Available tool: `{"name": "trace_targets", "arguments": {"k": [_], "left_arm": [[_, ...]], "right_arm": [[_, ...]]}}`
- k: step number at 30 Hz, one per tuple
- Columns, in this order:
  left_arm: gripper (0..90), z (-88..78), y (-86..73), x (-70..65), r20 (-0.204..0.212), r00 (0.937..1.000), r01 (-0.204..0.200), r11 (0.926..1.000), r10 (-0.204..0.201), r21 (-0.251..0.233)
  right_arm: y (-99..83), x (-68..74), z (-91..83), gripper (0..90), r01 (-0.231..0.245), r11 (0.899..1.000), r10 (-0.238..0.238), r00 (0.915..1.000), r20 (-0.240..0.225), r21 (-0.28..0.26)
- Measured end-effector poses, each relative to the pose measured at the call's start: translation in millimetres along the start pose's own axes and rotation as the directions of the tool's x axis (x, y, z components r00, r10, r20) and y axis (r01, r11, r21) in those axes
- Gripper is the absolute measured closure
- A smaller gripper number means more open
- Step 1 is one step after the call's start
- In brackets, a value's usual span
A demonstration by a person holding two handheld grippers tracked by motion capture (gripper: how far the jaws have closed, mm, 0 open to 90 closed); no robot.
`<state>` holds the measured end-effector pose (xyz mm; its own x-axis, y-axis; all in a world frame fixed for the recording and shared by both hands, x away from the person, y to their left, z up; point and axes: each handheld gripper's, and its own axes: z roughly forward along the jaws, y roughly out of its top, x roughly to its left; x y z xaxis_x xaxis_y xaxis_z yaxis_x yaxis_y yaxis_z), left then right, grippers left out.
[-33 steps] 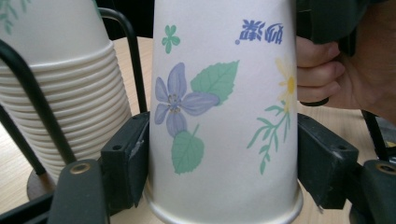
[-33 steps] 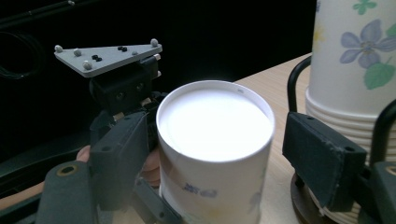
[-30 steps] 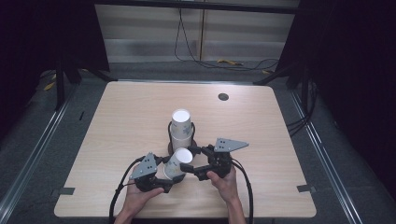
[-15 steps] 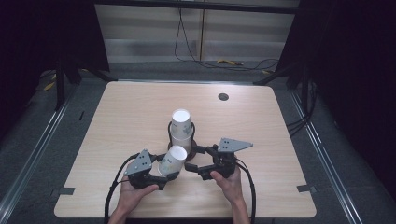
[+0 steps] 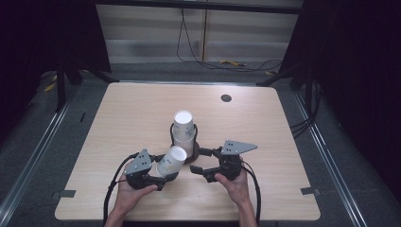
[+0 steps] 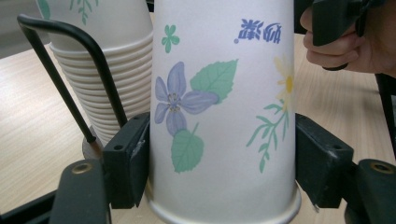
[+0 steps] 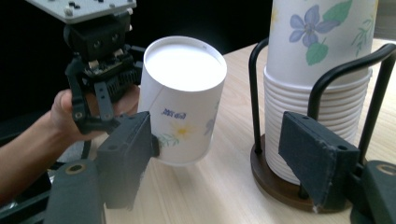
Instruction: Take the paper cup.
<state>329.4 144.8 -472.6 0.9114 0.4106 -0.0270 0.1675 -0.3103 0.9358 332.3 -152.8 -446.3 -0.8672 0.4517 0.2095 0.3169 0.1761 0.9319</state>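
- Near the worktop's (image 5: 265, 118) front edge, the left gripper (image 5: 158, 176) clamps a single paper cup (image 5: 170, 161): smooth white card, tapered, printed with a violet flower and green leaves, held upside down and tilted, its flat base facing up.
- Both black pads press its sides in the left gripper view (image 6: 223, 116); those jaws have just closed the last bit on it.
- The right gripper (image 5: 201, 161), just beside, has jaws apart with nothing between them, though they have just been narrowing.
- Since a second ago the cup has drawn away from the stack, toward the front-left.
- Behind, mid-table, stands the ribbed stack of nested cups (image 5: 183, 132) in a black wire holder (image 7: 327, 84) on a round dark wooden base (image 7: 280, 186).
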Motion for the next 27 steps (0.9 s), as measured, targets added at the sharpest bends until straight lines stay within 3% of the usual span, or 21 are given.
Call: {"name": "trace_targets", "arguments": {"k": [5,10,13,16,27], "left_arm": [[29.0,-1.0,8.0,-1.0,0.002,0.9991,-0.041,0.9982,0.041,0.044],[29.1,-2.6,9.0,1.3,-0.005,0.999,-0.045,0.9975,0.045,0.055],[29.1,-0.7,10.9,1.8,0.004,0.9976,-0.069,0.993,0.069,0.096],[29.0,0.7,12.5,1.3,0.011,0.997,-0.078,0.9912,0.077,0.107],[29.1,6.0,18.4,5.1,0.067,0.9915,-0.124,0.9698,0.112,0.21]], "right_arm": [[-1.2,0.5,-0.3,25.7,0.006,1.0,-0.006,0.9999,0.016,0.028],[-1.6,1.2,0.4,25.8,0.014,0.999,-0.015,0.9998,0.013,0.044],[-2.8,1.1,1.2,25.8,0.022,0.997,-0.024,0.9995,0.02,0.072],[-3.9,0.5,1.6,25.5,0.021,0.995,-0.023,0.9995,0.023,0.095],[-2.2,0.1,-2.9,25.4,0.033,0.991,-0.036,0.9991,0.021,0.129]]}}
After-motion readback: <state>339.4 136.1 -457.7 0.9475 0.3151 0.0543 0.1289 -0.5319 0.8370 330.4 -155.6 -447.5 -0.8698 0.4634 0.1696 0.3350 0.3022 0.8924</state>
